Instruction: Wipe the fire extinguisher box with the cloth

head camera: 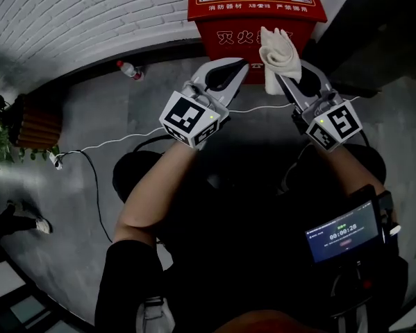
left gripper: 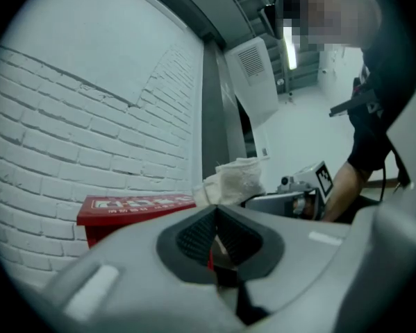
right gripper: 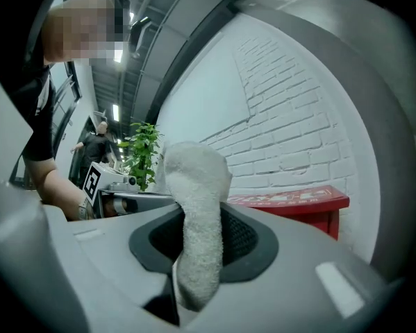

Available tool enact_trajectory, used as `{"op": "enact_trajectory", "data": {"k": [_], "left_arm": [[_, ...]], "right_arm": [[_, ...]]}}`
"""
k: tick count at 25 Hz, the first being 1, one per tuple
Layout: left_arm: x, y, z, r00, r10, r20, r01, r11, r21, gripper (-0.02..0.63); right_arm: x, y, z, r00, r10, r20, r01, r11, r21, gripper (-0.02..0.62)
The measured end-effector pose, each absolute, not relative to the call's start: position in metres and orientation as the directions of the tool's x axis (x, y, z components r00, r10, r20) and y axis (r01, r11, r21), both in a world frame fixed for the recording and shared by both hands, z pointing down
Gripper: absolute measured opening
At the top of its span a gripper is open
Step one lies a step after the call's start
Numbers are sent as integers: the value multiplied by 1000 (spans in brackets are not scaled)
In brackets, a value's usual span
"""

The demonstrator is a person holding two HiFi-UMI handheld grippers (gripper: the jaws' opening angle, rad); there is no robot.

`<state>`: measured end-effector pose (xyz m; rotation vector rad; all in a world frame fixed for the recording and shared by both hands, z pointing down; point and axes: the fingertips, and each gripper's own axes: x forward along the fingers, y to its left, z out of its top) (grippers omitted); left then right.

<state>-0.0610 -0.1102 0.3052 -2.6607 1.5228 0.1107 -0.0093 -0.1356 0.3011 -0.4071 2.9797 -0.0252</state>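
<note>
Below the head camera, both forearms reach forward and angle slightly inward over the grey floor; the left tool (head camera: 237,68) points at the red fire extinguisher box (head camera: 225,30) by the white brick wall (head camera: 76,12), and the right tool (head camera: 283,82) beside it holds a pale cloth (head camera: 278,54) up before the box front, contact not clear. Left gripper view: jaws drawn together pad to pad, nothing gripped, the cloth (left gripper: 235,179) bunched just beyond, the box (left gripper: 135,203) at left. Right gripper view: jaws clamped on the cloth (right gripper: 197,220), which stands up out of them, with the box (right gripper: 291,200) beyond at right.
</note>
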Motion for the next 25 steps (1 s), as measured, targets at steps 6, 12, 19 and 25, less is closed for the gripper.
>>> {"op": "enact_trajectory", "data": {"k": [6, 12, 19, 25], "left_arm": [[-52, -111, 313, 526, -846, -86, -850, -525, -29, 2], [-56, -113, 313, 532, -843, -77, -847, -531, -32, 2], [-64, -113, 307, 527, -843, -104, -848, -530, -5, 3], [-65, -113, 306, 519, -848, -111, -853, -522, 1, 2]], "right_arm": [[-10, -136, 299, -954, -266, -137, -269, 963, 4, 103], [-22, -136, 298, -956, -262, -133, -264, 965, -3, 103], [-23, -143, 296, -951, -279, -130, -281, 960, -10, 103], [-23, -145, 296, -953, -274, -130, -275, 961, -8, 103]]}}
